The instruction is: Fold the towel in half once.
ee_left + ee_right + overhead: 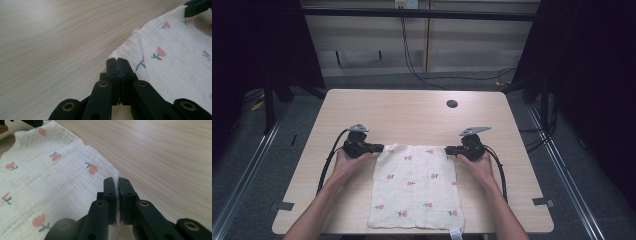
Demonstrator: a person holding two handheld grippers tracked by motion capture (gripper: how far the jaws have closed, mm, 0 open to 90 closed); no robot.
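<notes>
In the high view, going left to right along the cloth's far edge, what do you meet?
left tool → white flowered cloth → right tool, each tool pinching a far corner of the cloth.

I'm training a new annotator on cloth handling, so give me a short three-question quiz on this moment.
1. True or false: the left gripper is open above the floral muslin cloth.
2. Which cloth corner does the right gripper pinch: (a) far right, (b) near right, (c) near left?
3. Fill in: the cloth's white tag hangs over the table's ____ edge.

Key: 1 false, its jaws are shut on the far left corner. 2 (a). 3 near.
</notes>
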